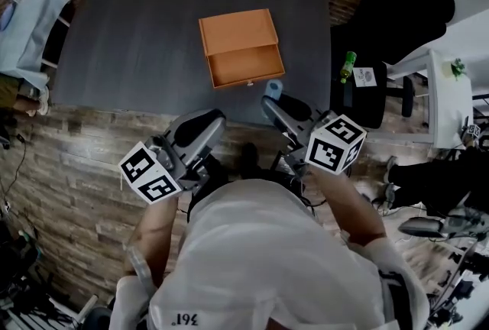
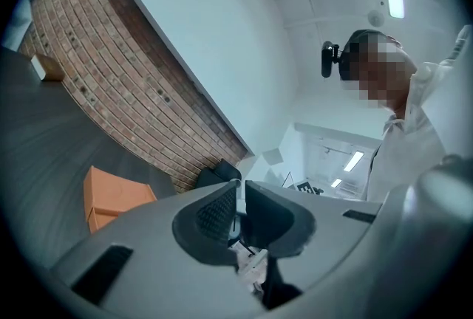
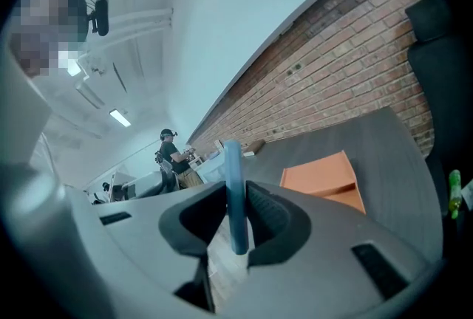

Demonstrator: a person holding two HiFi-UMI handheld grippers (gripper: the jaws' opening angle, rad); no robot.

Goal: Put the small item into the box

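Two grippers: right gripper (image 3: 236,201) pinching the thin blue small item (image 3: 233,177) edge-on between its jaws, apparently for carriage to the open orange box (image 3: 319,179) ahead of them; left gripper (image 2: 240,208) idle, jaws slightly parted, empty.

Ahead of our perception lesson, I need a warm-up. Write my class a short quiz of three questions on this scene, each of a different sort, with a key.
1. True or false: the orange box on the grey table is shut.
2. Which tongs hold the small blue item? A) the person's left B) the person's right C) neither
3. Fill in: in the head view, the green bottle shows to the ___ of the box.

Key: 1 false, the box is open. 2 B, the right tongs are closed on it. 3 right.
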